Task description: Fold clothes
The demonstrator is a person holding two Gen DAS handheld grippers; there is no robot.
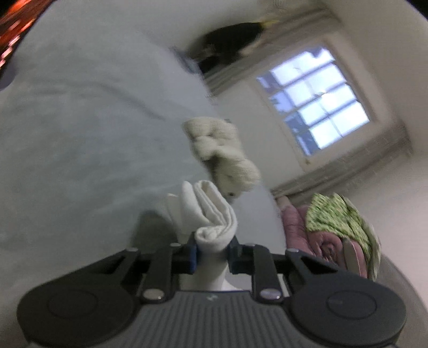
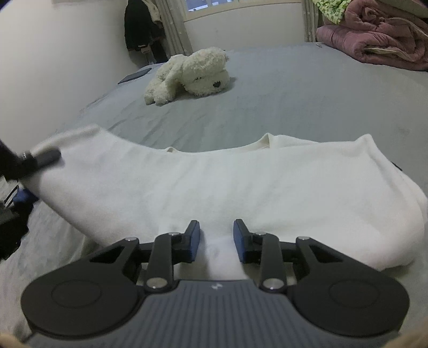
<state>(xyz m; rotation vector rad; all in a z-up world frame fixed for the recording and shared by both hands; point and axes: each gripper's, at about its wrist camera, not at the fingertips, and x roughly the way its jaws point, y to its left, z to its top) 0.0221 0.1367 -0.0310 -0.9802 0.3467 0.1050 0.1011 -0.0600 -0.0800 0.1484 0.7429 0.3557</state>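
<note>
A white sweater (image 2: 240, 184) lies spread on the grey bed sheet (image 2: 294, 101), neckline towards the far side. My right gripper (image 2: 216, 235) hovers just over its near hem with the jaws apart and only a ridge of fabric between the blue pads. In the tilted left wrist view my left gripper (image 1: 214, 247) is shut on a bunched fold of the white sweater (image 1: 211, 214), lifted off the sheet (image 1: 80, 133). That same left gripper shows as a blurred dark shape (image 2: 32, 160) at the sweater's left side in the right wrist view.
A cream plush dog (image 2: 190, 75) lies on the bed beyond the sweater. A rolled pink quilt (image 2: 374, 37) with a green patterned cloth (image 2: 331, 8) sits at the far right. Dark clothes (image 2: 141, 29) hang by the curtain and window (image 1: 318, 99). A dark flat object (image 2: 135, 75) lies near the wall.
</note>
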